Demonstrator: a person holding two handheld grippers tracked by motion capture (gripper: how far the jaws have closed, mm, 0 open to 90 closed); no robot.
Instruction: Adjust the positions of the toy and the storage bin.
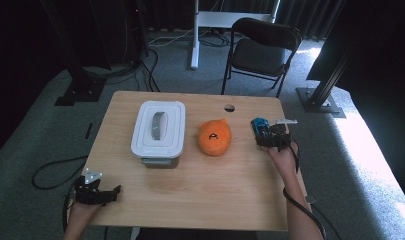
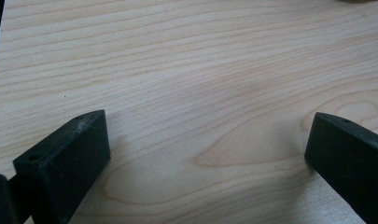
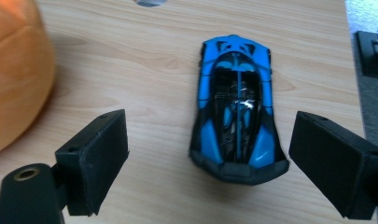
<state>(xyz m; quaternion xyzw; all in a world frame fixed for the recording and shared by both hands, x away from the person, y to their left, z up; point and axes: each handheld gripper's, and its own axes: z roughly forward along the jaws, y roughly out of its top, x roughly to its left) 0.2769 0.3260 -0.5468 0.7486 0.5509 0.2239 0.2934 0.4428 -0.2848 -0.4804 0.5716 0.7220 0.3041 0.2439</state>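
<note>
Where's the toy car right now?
The car sits on the table's right side, between the open right gripper's jaws, right of the orange plush.

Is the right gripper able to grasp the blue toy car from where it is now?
Probably yes. The right gripper is open, and the blue toy car lies on the table between its jaws, with nothing between them.
</note>
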